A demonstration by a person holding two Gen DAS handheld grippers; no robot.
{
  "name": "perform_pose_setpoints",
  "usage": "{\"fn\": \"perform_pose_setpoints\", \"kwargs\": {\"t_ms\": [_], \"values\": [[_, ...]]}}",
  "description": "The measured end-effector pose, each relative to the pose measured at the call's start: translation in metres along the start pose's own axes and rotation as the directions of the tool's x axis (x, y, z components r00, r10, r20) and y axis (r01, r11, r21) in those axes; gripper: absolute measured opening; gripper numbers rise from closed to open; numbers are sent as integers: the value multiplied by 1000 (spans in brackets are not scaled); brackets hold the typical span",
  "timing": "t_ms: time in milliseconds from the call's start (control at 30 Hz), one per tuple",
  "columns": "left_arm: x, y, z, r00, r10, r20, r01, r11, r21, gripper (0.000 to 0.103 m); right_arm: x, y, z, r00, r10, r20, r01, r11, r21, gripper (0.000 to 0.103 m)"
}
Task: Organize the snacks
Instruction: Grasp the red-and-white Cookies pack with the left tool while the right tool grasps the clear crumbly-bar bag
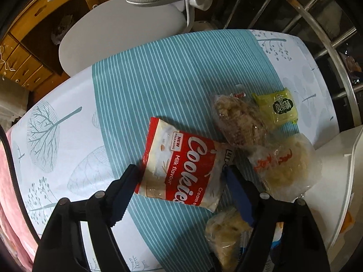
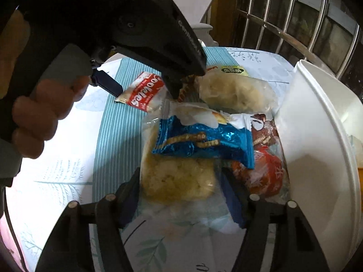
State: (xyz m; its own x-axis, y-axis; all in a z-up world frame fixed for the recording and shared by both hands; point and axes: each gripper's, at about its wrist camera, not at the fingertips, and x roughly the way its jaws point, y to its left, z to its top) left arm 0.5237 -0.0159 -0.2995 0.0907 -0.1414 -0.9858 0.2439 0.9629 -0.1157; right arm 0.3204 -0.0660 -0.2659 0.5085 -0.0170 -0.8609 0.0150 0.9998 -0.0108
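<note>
Snack packets scattered on a striped bench.
Left gripper (image 1: 181,176) fingers apart astride a red-and-white cookie packet (image 1: 181,167); right gripper (image 2: 179,183) fingers apart around a clear bag of pale snacks (image 2: 177,176).

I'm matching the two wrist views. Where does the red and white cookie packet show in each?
Left wrist: red and white cookie packet at centre, between the left gripper fingers.
Right wrist: cookie packet upper left of centre, under the left gripper.
Shared landmark: teal striped tablecloth.
</note>
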Motion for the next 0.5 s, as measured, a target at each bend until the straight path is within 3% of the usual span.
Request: {"fn": "perform_pose_setpoints", "kwargs": {"t_ms": [333, 500], "values": [[-8, 12, -9, 999, -33, 21, 34, 999, -22, 50, -3, -2, 5, 994, 54, -92, -52, 998, 22, 57], [-12, 27, -20, 999, -53, 4, 53, 998, -39, 49, -6, -9, 4, 984, 112, -142, -102, 992, 76, 57]]}}
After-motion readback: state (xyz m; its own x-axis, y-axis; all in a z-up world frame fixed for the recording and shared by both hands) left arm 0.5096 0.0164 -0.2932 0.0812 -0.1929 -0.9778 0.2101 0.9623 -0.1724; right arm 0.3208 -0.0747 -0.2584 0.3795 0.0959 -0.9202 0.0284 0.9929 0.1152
